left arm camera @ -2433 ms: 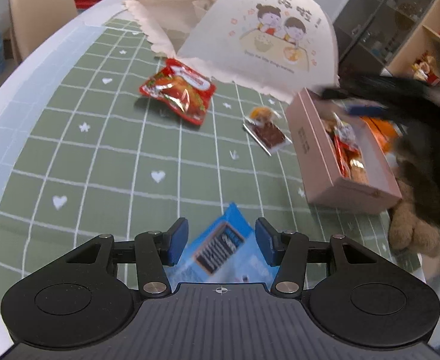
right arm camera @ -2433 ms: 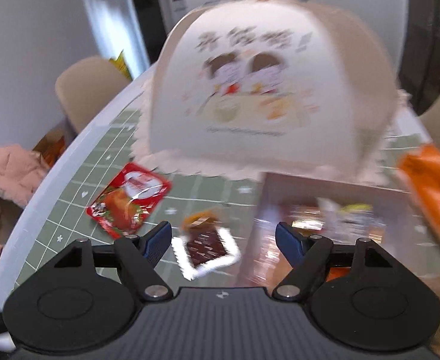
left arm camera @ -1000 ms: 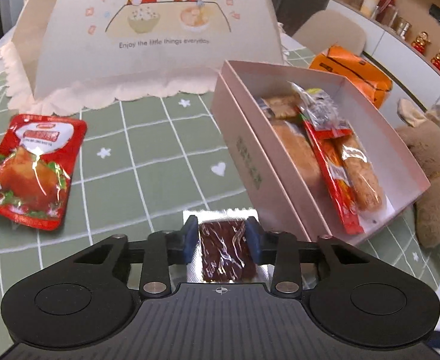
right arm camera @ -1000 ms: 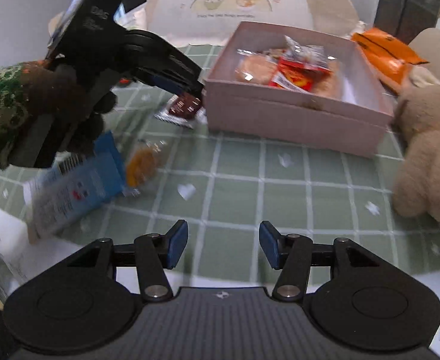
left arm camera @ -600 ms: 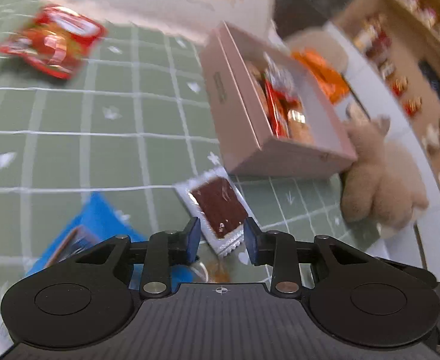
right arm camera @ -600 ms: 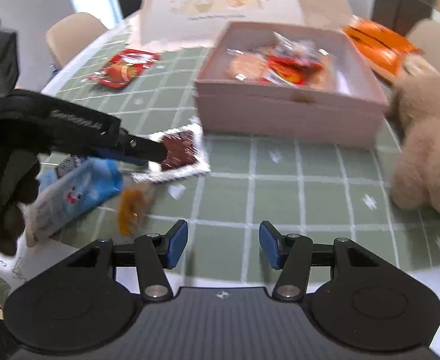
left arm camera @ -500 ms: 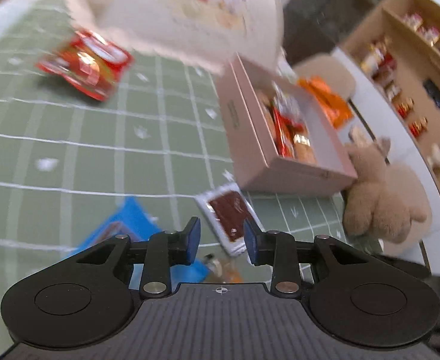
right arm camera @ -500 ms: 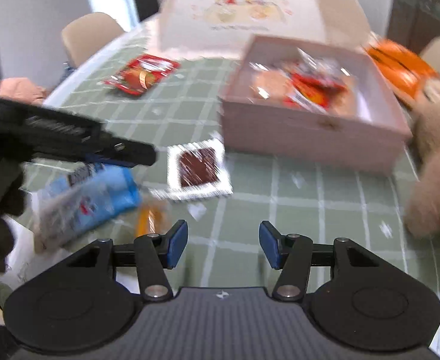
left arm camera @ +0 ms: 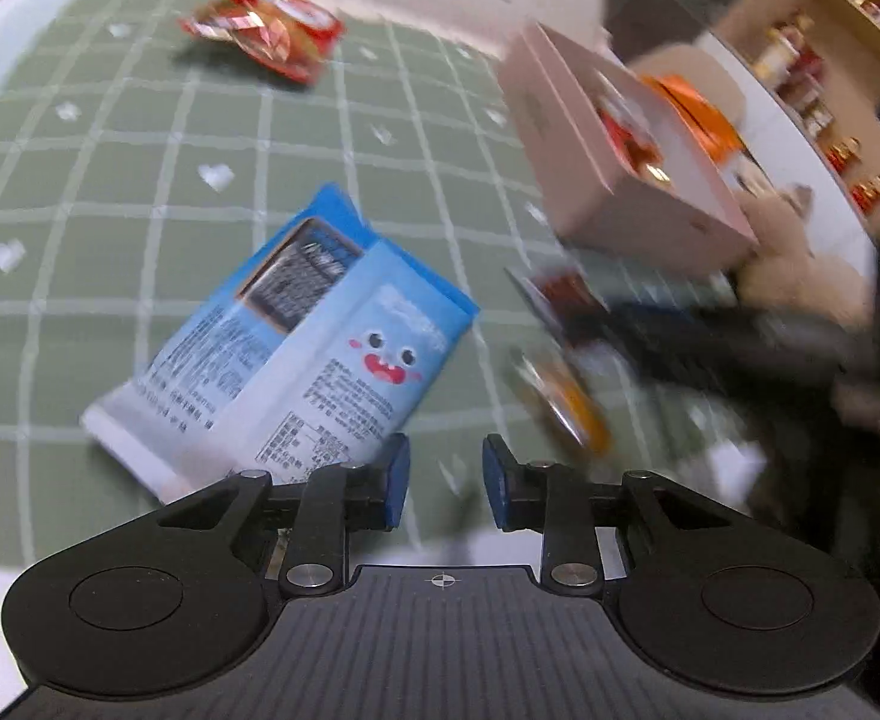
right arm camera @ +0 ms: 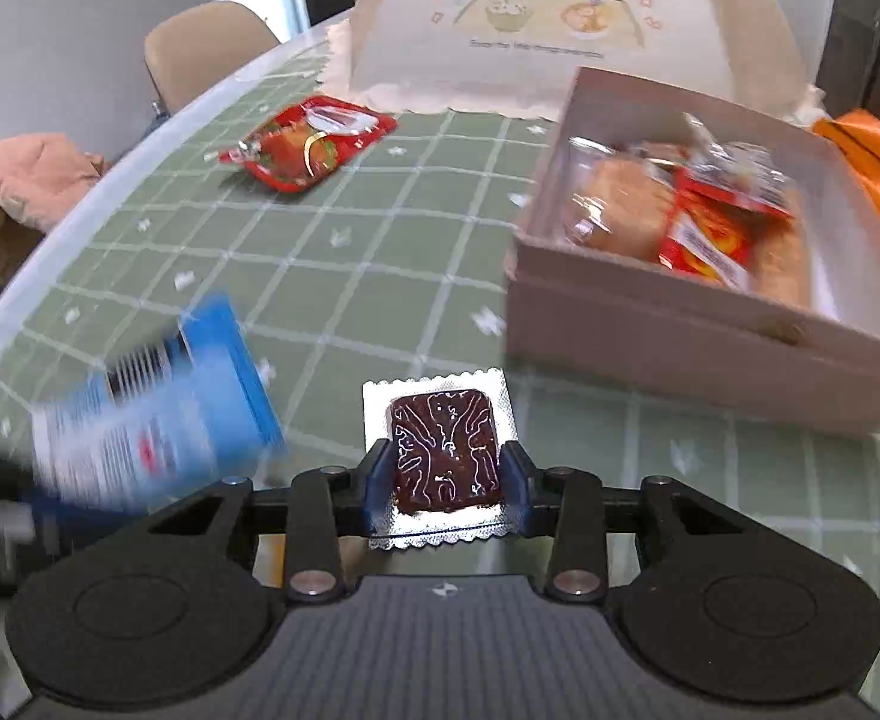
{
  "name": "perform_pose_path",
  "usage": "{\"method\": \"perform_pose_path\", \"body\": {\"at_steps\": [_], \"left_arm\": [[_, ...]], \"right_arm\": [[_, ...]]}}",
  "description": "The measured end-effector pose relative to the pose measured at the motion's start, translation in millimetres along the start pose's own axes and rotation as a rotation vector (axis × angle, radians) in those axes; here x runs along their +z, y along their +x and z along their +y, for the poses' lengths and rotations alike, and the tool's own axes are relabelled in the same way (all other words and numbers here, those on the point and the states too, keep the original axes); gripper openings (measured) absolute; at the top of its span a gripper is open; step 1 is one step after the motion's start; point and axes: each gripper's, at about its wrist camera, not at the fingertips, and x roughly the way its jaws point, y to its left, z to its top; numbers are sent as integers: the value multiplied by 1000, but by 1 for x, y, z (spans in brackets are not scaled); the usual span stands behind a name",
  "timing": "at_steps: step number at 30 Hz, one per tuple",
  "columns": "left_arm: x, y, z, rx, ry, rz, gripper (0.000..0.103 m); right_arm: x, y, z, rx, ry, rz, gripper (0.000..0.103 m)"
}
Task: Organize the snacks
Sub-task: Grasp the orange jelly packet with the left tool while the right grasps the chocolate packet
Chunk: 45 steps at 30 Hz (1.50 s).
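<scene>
Left wrist view first, reading from the left: my left gripper (left arm camera: 440,483) hangs over the green checked tablecloth (left arm camera: 110,180) with its blue pads a narrow gap apart and nothing between them; they have just been closing further on empty air. Just beyond the left pad lies the blue snack packet (left arm camera: 296,348) with a cartoon face, flat on the cloth. Farther off, near the top, is the red snack pouch (left arm camera: 266,27). To the right of the packet a small orange wrapped sweet (left arm camera: 566,402) lies blurred on the cloth, and beyond it stands the pink box (left arm camera: 614,180), open-topped with snacks inside. At the far right the picture is smeared; I can make out a dark gripper shape and a plush toy (left arm camera: 800,276), little more.

In the right wrist view, from the left, there is the blue packet again, blurred, then the red pouch up by the cream food cover (right arm camera: 566,18). In the middle my right gripper (right arm camera: 445,480) has its jaws just drawn in, and the pads press both side edges of the brown jerky sachet (right arm camera: 443,450), a dark square in silver foil, which sits between them near the box's front wall. The box is to the right, with an orange bag (right arm camera: 872,162) behind it.
</scene>
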Motion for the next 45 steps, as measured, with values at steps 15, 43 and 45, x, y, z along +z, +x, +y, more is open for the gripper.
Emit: {"method": "perform_pose_path", "body": {"at_steps": [15,43,45], "left_arm": [[19,23,-75,-14,129,14,34],[2,44,-101,155,353,34,35],[4,45,-101,154,346,34,35]], "right_arm": [[-76,-49,-55,-188,139,-55,69],[-65,-38,-56,-151,88,-92,60],[-61,-38,-52,-166,86,-77,60]]}}
